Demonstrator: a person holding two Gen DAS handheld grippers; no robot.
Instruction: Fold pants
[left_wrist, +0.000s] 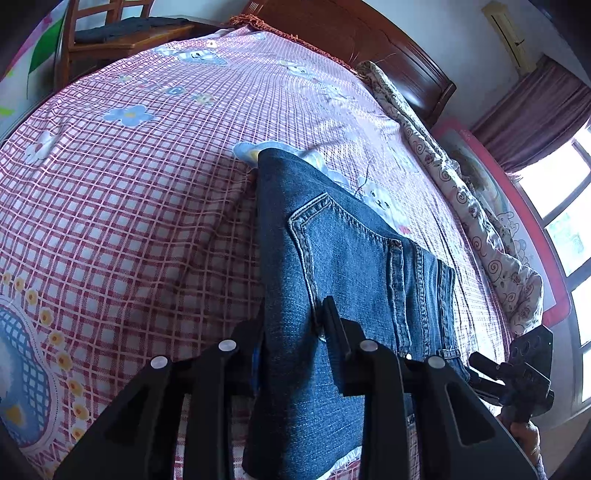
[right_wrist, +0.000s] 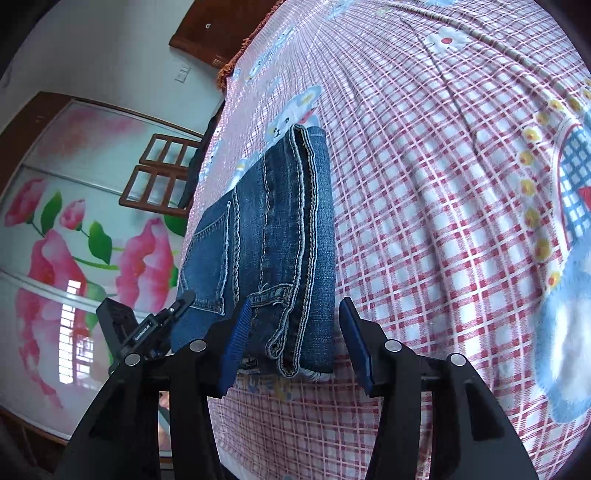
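**Nearly folded: jeans on the bed**

The jeans (left_wrist: 332, 266) lie folded on the checked bedsheet (left_wrist: 129, 206). The left claw (left_wrist: 291, 332) pinches their near edge; the right claw (right_wrist: 295, 332) straddles the hem, spread apart. A tug could undo the layers. Only the right view shows the stacked seams.

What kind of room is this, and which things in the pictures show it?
Most likely a home bedroom. The jeans lie on a bed with a pink checked sheet and a dark wooden headboard. A wardrobe with flowered sliding doors stands beside the bed.
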